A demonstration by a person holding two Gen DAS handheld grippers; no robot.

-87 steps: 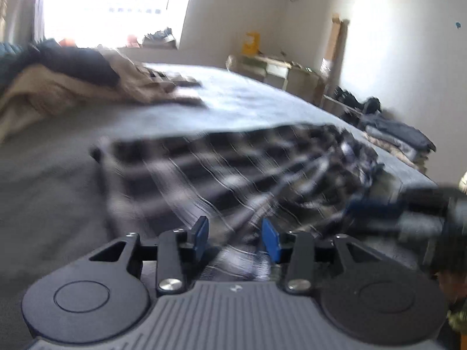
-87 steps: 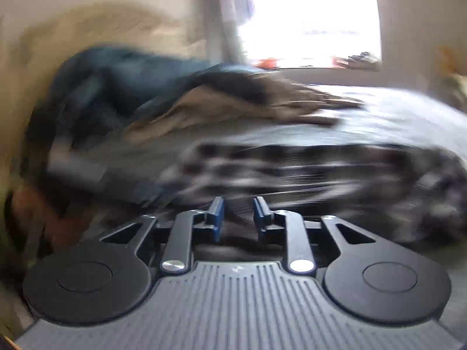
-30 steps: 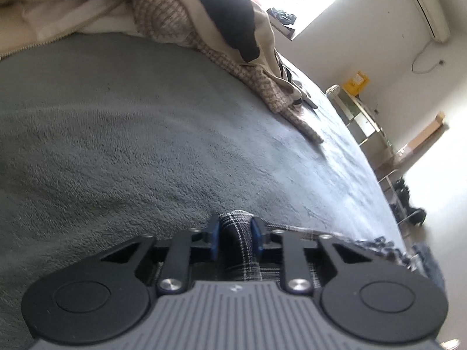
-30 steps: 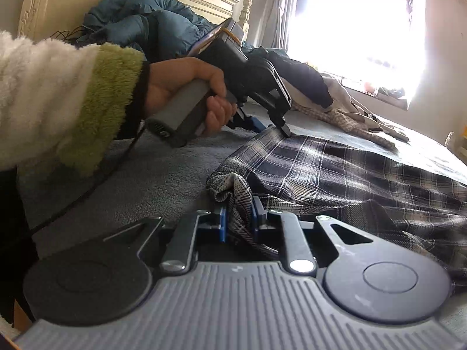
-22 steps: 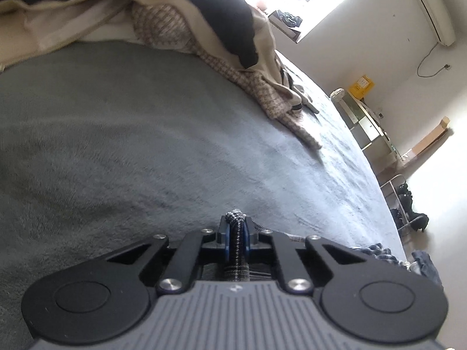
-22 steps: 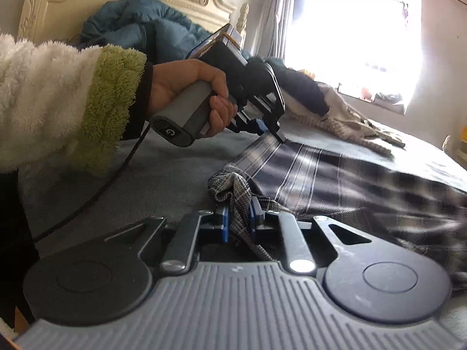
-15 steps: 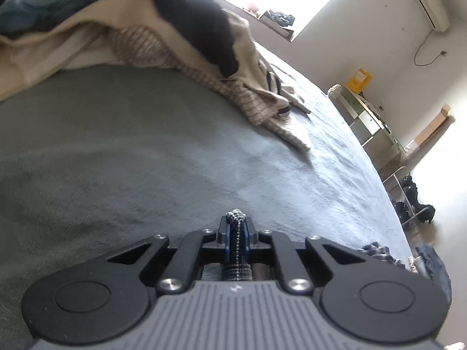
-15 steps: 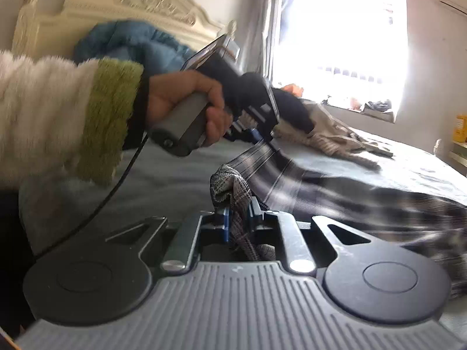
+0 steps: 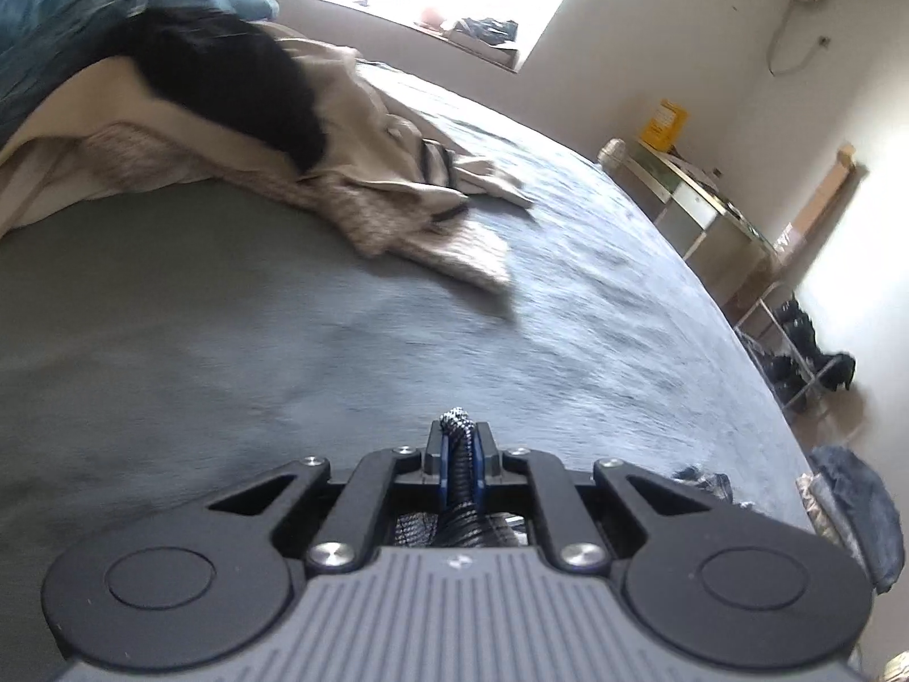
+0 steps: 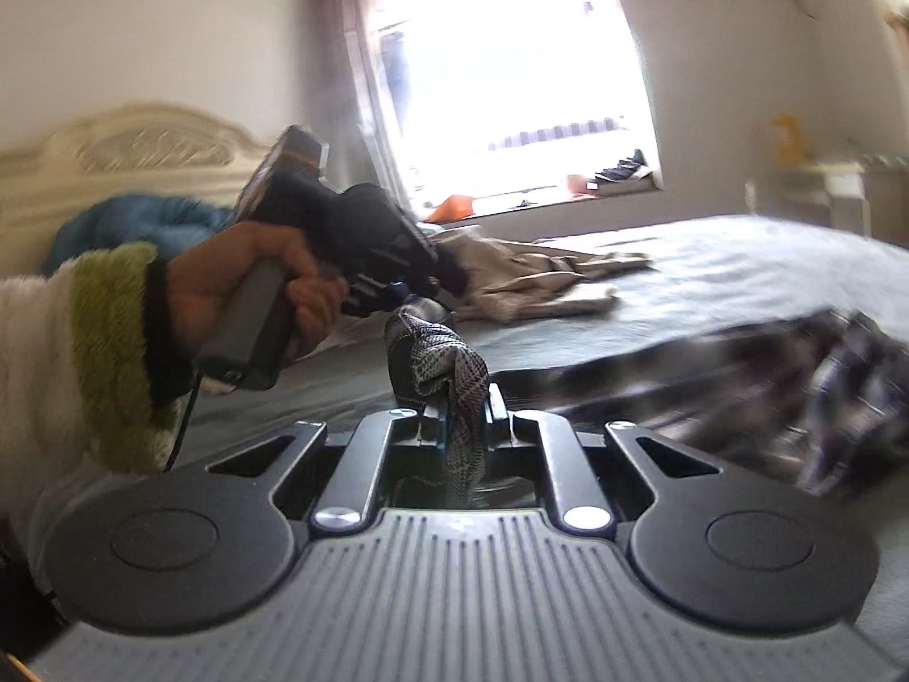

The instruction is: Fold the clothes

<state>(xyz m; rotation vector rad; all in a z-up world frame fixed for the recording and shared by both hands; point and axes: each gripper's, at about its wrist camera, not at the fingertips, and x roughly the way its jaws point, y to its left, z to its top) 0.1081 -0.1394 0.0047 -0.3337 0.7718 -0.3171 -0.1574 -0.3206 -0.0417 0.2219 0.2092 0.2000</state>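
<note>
A dark plaid garment [image 10: 767,364] trails blurred across the grey bed [image 10: 738,261] in the right wrist view. A bunched edge of it [image 10: 449,358] rises between the pads of my right gripper [image 10: 463,415], which is shut on it. Up and to the left, a hand [image 10: 250,267] in a fluffy white and green sleeve holds my left gripper [image 10: 397,290] over the same raised edge. In the left wrist view my left gripper [image 9: 459,443] is shut on a thin fold of the plaid garment [image 9: 454,418], above the bed [image 9: 227,312].
A heap of beige, black and blue clothes [image 9: 227,85] lies at the head of the bed, near a cream headboard [image 10: 142,153]. A low shelf unit [image 9: 699,210] and a rack with dark items [image 9: 807,341] stand past the far side. Folded clothes [image 9: 852,506] lie at the lower right.
Both grippers closed on the plaid edge, then rose and swung along the bed with it. The cloth lifted off the cover and now trails blurred on the right.
</note>
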